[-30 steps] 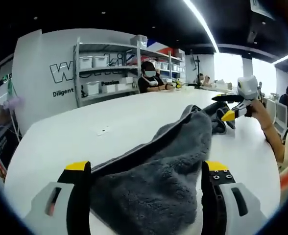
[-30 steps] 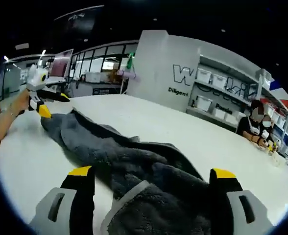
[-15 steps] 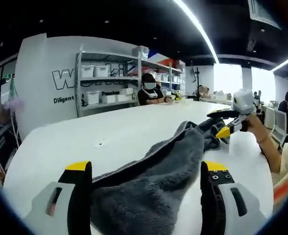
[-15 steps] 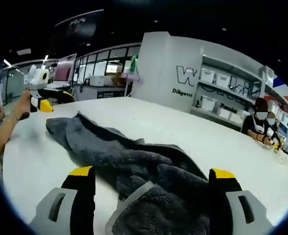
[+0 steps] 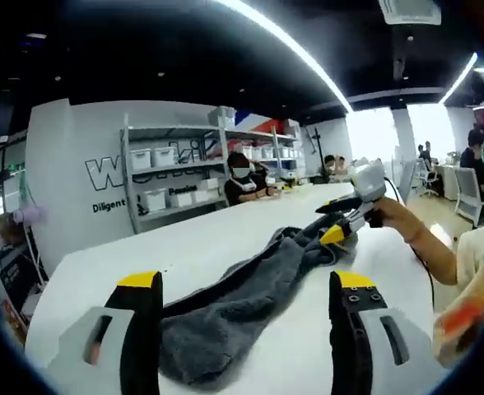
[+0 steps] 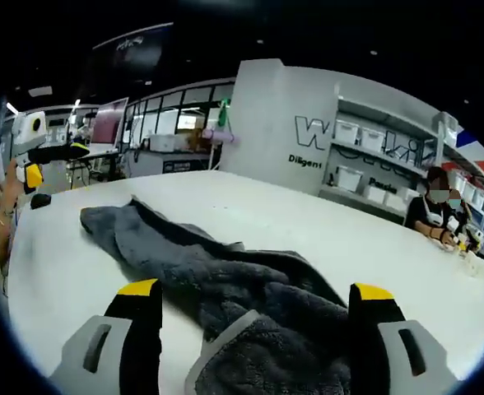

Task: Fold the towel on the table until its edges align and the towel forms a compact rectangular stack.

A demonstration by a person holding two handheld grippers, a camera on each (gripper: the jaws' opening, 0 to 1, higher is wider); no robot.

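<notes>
Two yellow-tipped jaws of the left claw (image 5: 240,284) stand wide apart, holding nothing, with the near end of the crumpled dark grey terry towel (image 5: 250,296) lying on the white tabletop (image 5: 217,243) between them. From there the towel runs away in a long bunched strip to its far end, where the right claw (image 5: 334,224) hovers just above it, held in a person's hand (image 5: 394,216); its two yellow tips sit a little apart with no cloth in them.

In the right gripper view the right claw (image 6: 254,292) is spread wide and empty over the towel's (image 6: 217,280) thick, heaped end, whose paler hem curls up between the jaws. Beyond the towel's far tip the left claw (image 6: 30,164) hangs clear of the cloth. Past the towel, a seated person (image 6: 431,216) works at the tabletop's (image 6: 332,239) far edge, before grey shelving with white storage bins (image 6: 361,156).
</notes>
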